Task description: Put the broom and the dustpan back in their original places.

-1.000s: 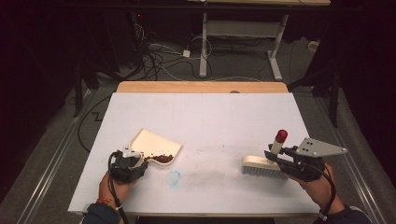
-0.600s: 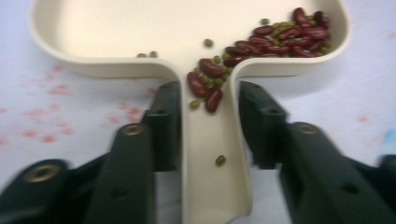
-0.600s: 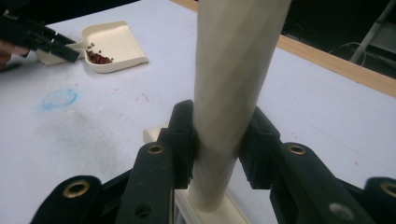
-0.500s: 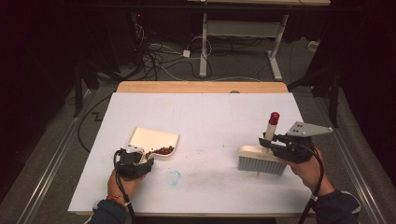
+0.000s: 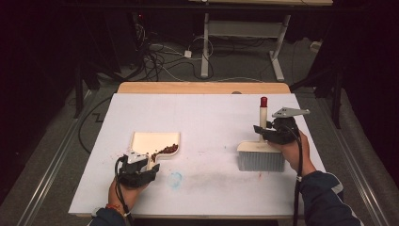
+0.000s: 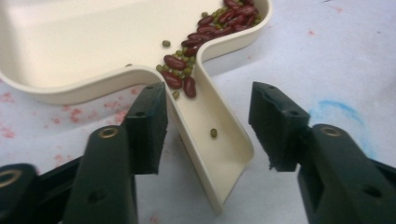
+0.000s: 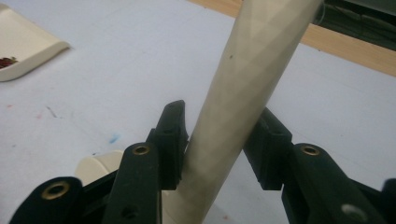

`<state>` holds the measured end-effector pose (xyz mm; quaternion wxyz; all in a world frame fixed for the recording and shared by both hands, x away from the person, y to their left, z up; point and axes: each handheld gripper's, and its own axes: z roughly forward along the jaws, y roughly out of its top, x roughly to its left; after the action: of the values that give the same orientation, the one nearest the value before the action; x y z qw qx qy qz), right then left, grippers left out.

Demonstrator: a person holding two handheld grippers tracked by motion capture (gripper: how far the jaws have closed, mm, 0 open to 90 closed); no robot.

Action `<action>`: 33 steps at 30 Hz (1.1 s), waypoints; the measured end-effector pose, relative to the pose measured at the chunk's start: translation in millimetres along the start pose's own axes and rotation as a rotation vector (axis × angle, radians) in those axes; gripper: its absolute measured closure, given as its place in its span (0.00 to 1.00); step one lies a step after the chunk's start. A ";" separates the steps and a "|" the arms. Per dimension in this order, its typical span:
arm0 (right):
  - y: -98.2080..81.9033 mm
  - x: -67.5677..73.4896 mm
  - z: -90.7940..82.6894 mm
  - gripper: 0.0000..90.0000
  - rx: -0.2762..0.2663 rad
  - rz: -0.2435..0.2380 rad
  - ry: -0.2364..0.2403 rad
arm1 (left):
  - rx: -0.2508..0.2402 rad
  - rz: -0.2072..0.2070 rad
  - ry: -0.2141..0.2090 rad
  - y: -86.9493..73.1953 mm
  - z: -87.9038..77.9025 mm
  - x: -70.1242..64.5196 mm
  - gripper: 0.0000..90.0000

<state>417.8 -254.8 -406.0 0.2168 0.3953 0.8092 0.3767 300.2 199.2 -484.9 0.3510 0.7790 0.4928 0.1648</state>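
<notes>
Cream plastic dustpan (image 5: 155, 143) with red beans (image 5: 165, 150), lower left; upright cream brush (image 5: 261, 155), right.
Left gripper (image 6: 208, 116) has just spread off the dustpan handle; right gripper (image 7: 219, 140), jaws just easing, barely touches the brush handle, which may topple.

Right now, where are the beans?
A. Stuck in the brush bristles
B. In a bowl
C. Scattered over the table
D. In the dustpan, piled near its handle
D: the beans lie inside the cream dustpan, piled where the pan narrows into its handle.
</notes>
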 end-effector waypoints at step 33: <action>-4.8 -5.8 31.4 0.47 -0.056 0.027 -0.153 | -0.130 0.190 -0.058 -12.3 -13.8 2.3 0.17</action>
<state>439.3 -247.6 -429.0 0.2837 0.4274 0.7743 0.3706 284.9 209.9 -484.2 0.3976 0.8023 0.3947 0.2060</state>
